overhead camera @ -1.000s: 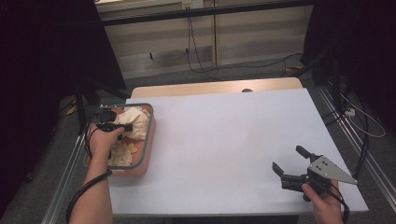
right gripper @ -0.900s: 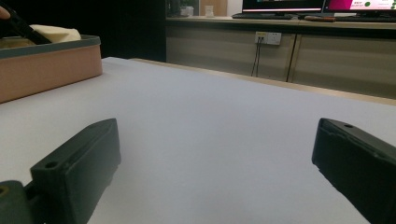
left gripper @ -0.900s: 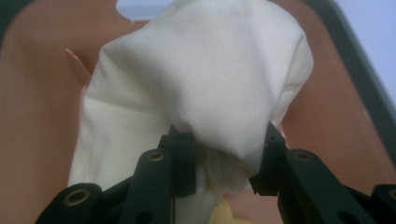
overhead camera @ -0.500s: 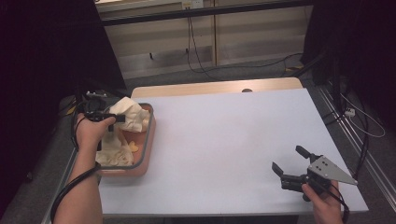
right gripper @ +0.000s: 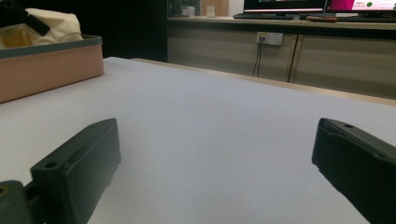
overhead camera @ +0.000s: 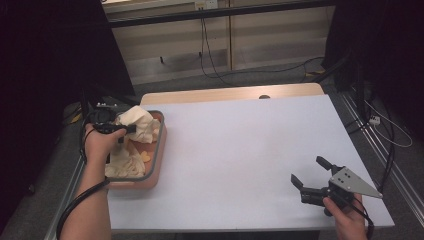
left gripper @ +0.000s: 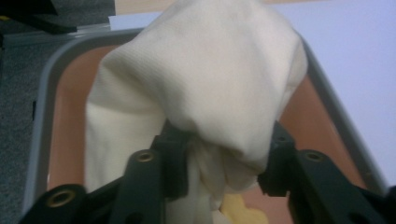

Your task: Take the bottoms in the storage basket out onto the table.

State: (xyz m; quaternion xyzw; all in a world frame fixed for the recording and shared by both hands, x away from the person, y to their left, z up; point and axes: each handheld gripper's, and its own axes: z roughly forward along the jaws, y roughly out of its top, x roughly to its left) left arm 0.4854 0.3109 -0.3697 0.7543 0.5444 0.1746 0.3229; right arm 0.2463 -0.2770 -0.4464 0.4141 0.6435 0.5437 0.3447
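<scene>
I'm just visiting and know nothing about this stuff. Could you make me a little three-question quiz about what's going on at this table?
1. True or false: the left tongs are clamped on the cream cloth.
2. Where is the cloth being held? A) over the middle of the white table top B) over the tray at the table's left C) on the floor
3. Fill in: the right tongs are ____ and hold nothing.

Key:
1. True: in the left gripper view the jaws pinch a bunch of cloth.
2. B: the cloth is lifted over the tray, with more fabric lying in it.
3. Open: the jaws stand wide apart above the bare table.
</scene>
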